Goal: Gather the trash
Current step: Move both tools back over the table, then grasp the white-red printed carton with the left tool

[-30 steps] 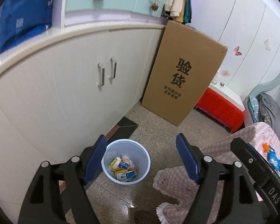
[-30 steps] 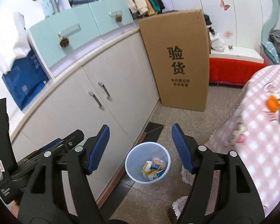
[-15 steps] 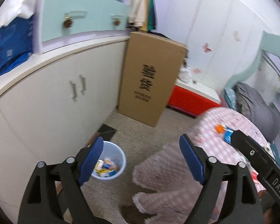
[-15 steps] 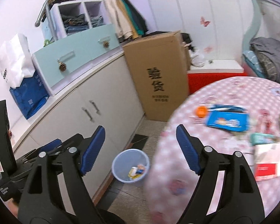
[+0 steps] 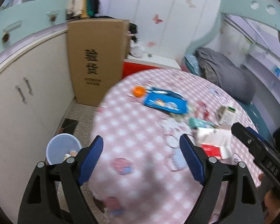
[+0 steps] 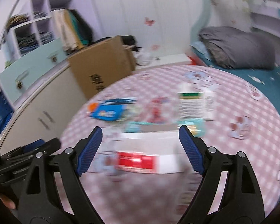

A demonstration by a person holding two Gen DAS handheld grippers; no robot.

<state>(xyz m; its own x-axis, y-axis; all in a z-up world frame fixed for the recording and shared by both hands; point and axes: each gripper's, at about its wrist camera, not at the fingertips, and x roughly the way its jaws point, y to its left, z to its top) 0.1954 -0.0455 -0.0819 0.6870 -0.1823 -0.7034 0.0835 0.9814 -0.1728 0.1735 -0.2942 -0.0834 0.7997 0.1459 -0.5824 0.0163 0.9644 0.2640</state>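
Fingers of my right gripper (image 6: 140,149) stand wide apart and empty above the bench (image 6: 233,168), having just been opening; my left gripper (image 5: 141,158) is likewise released, nothing between its blue ribbed pads. Nearest the right gripper lies the red-and-white carton (image 6: 145,158), a flat rectangular paperboard box: judged light, fairly stiff along its edges, crushable across its faces, best pinched across the short sides. Just beyond the carton, a teal packet (image 6: 196,127), blurred. Farther from the carton, a white-and-green box (image 6: 192,104), seemingly upright and thin-walled, likely to tip. Left of it, a blue wrapper (image 6: 108,112), flat, glossy, probably slippery and limp, beside an orange cap (image 6: 92,106). The bench wears soft pink checked cloth. Left of the bench, on the floor, the bin (image 5: 62,147), round translucent plastic, already holding scraps.
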